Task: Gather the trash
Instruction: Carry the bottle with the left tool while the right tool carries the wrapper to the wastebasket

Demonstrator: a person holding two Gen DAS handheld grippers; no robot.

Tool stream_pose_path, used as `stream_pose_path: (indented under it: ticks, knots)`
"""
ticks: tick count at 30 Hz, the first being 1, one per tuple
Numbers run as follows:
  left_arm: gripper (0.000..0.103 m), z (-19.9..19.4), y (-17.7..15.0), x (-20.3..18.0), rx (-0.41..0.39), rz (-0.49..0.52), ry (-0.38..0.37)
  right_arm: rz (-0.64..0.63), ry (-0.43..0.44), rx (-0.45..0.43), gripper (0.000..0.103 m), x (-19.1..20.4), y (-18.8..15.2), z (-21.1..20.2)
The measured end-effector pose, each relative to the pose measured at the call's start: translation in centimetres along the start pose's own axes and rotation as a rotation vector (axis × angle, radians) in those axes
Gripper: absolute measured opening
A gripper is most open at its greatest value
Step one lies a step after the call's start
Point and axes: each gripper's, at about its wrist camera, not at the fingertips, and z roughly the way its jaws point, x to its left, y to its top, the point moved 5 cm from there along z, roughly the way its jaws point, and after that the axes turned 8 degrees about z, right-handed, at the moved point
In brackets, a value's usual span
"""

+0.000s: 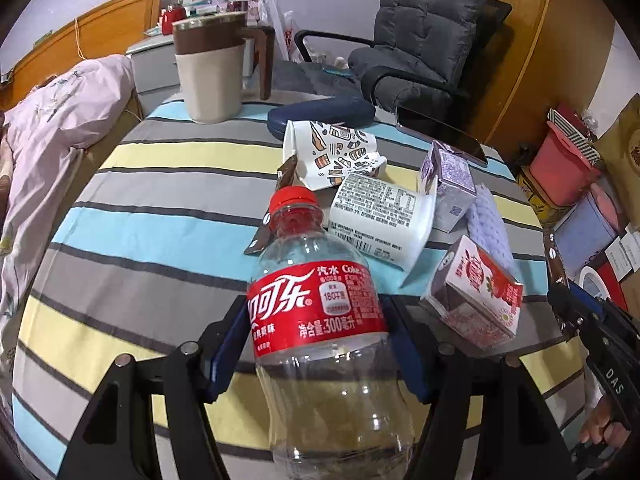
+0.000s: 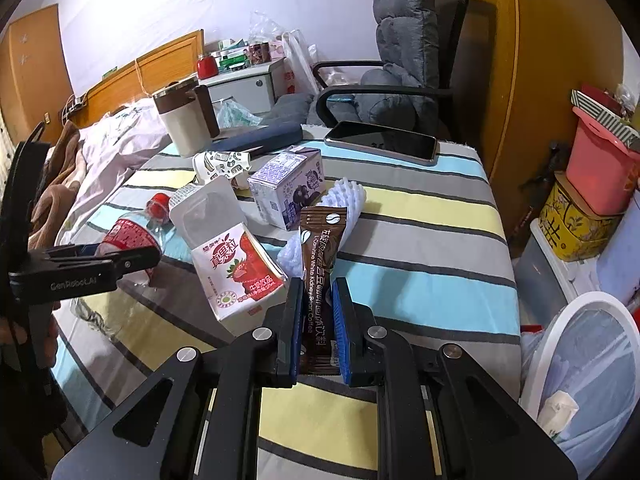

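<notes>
Gripping an empty cola bottle, the left tool sits low over the striped tabletop; a bed lies at its left and a grey chair beyond. Right wrist view: the right tool clamps a brown coffee sachet above that tabletop; a white bin stands alongside.

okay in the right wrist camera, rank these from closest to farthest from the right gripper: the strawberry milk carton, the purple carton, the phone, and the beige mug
From the right gripper:
1. Strawberry milk carton, just left of the fingers.
2. Purple carton, ahead, mid-table.
3. and 4. Phone at the far edge, right, and beige mug at the far left: too close to call.
</notes>
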Motion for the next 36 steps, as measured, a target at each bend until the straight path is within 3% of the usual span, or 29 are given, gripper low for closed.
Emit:
stream_pose_path:
  ticks: [16, 24, 36]
  knots:
    - [0.069, -5.4, -1.0, -3.9, -0.110, 0.073, -0.020, 0.058, 0.004, -0.047, 0.017, -1.5, -0.7, -3.0]
    - [0.069, -7.2, -0.4, -9.0, -0.155, 0.156, -0.084, 0.110, -0.040, -0.093, 0.017, -4.6, -1.2, -5.8]
    - [0.069, -7.3, -0.2, -19.4, -0.170, 0.291, -0.240, 0.184, -0.146, -0.141, 0.017, -10.3, -2.7, -9.9]
